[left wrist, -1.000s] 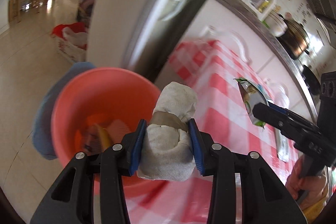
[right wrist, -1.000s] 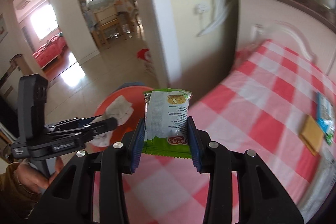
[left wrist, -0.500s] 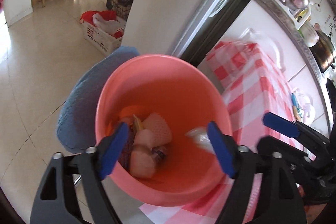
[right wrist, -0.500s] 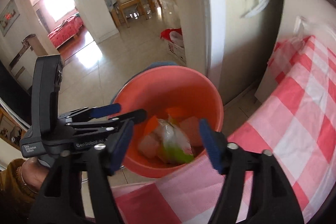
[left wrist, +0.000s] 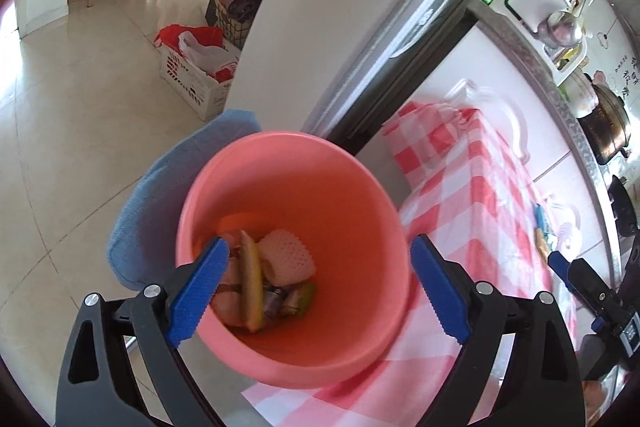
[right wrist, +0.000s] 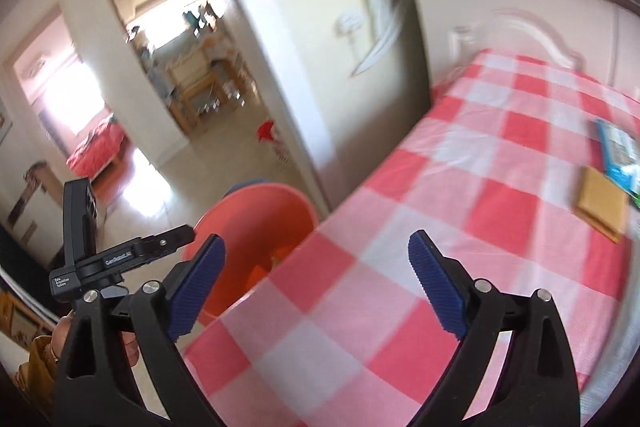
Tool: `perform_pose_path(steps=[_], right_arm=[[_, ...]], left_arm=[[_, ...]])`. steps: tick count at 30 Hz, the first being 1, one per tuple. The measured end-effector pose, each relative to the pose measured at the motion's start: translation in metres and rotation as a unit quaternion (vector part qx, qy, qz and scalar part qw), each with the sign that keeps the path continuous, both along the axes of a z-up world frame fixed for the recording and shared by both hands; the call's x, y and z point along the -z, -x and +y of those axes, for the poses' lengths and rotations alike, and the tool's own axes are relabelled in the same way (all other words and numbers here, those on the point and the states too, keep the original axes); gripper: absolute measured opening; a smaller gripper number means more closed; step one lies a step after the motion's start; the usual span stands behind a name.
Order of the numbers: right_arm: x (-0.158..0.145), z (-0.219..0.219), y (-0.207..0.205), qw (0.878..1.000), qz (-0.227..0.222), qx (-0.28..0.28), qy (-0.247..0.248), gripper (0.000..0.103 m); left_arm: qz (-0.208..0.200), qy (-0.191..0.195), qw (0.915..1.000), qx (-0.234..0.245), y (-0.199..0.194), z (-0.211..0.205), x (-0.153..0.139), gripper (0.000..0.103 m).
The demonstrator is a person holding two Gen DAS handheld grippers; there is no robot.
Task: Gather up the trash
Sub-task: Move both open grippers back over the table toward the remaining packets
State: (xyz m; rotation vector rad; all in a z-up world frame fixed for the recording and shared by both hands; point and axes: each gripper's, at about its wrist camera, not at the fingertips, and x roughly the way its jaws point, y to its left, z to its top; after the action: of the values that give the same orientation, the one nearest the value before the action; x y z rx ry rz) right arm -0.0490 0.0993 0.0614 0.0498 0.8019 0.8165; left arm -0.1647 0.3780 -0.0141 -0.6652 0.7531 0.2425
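From the left wrist, the left tool (left wrist: 314, 277) gapes wide and empty over the pink bucket (left wrist: 292, 163), whose near rim hides the checked surface (left wrist: 472, 195) edge. The trash (left wrist: 266, 279) in its bottom is a jumble; a yellowish strip runs 12 to 6 o'clock.

From the right wrist, the blurred right tool (right wrist: 316, 287) stands wide, empty. The bucket (right wrist: 248, 211) sits at 9 o'clock, half hidden. Lettering on the left tool (right wrist: 120, 259) is barely legible.

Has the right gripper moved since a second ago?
Yes. The right gripper has swung off the pink bucket, back over the checked tablecloth, now open and empty.
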Motion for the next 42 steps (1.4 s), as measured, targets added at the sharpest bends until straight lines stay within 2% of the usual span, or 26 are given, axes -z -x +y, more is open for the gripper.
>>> perform_pose_path(steps=[10,25,35,42], right_arm=[[-0.009,-0.073,-0.006,0.997,-0.006,0.062,-0.038,0.095],[-0.012,-0.171,-0.018,0.987,-0.014,0.136,-0.079,0.095],[-0.014,-0.237,-0.029,0.976,-0.029,0.202,-0.076,0.095],[0.0,-0.295,-0.046,0.961,-0.002,0.256,-0.106,0.095]], left_arm=[[-0.018,0.001,0.998,0.06,-0.014,-0.057,-0.027,0.092],[-0.019,-0.021,0.9879,0.153,-0.042,-0.158,-0.052,0.092],[-0.005,-0.042,0.9766,0.211,-0.059,-0.223,-0.059,0.092],[-0.001,-0.059,0.9665,0.25,-0.08,-0.267,-0.063,0.092]])
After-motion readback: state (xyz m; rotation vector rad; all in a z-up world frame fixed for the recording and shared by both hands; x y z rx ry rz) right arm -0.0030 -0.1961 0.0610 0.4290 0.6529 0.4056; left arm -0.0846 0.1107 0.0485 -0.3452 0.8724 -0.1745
